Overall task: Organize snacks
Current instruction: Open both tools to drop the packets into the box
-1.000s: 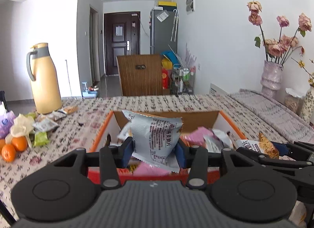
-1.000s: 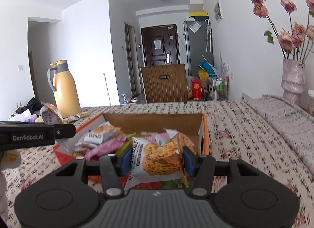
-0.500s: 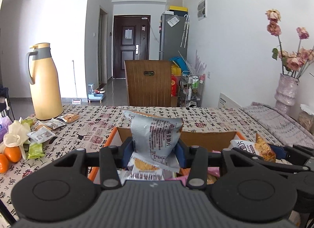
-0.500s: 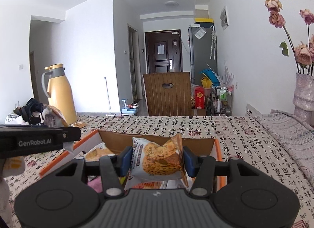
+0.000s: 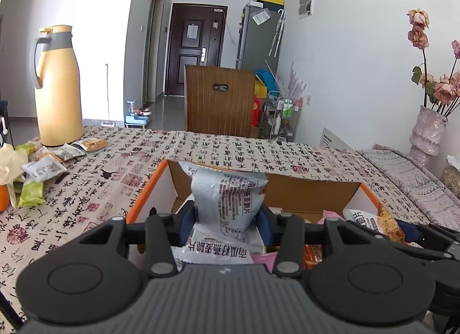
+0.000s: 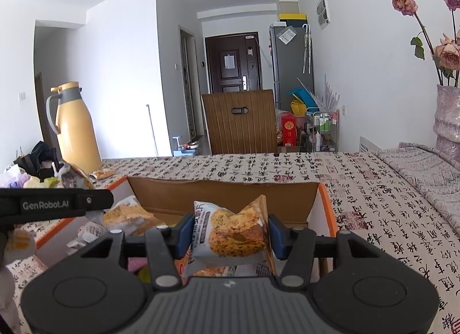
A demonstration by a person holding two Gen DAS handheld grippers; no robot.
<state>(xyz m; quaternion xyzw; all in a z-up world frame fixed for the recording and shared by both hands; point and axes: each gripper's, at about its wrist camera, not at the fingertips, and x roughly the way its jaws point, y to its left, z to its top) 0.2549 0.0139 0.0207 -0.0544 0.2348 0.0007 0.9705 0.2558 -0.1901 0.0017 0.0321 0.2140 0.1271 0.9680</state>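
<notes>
Both hand-held grippers alike: left (image 5: 227, 219) & right (image 6: 229, 235) w/ black arms, blue pads, silver screws, grey ribbed body; "GenRobot.AI" lettering on left's side.

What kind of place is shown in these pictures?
Probably a home's living and dining area: a dark brown entrance door, a tall grey refrigerator, and a table under a calligraphy-print cloth.

The left gripper (image 5: 227, 220) points slightly downward, its blue pads (image 5: 187, 223) pressing a packet between them. The right gripper (image 6: 230, 236) does the same, level beside it.
</notes>
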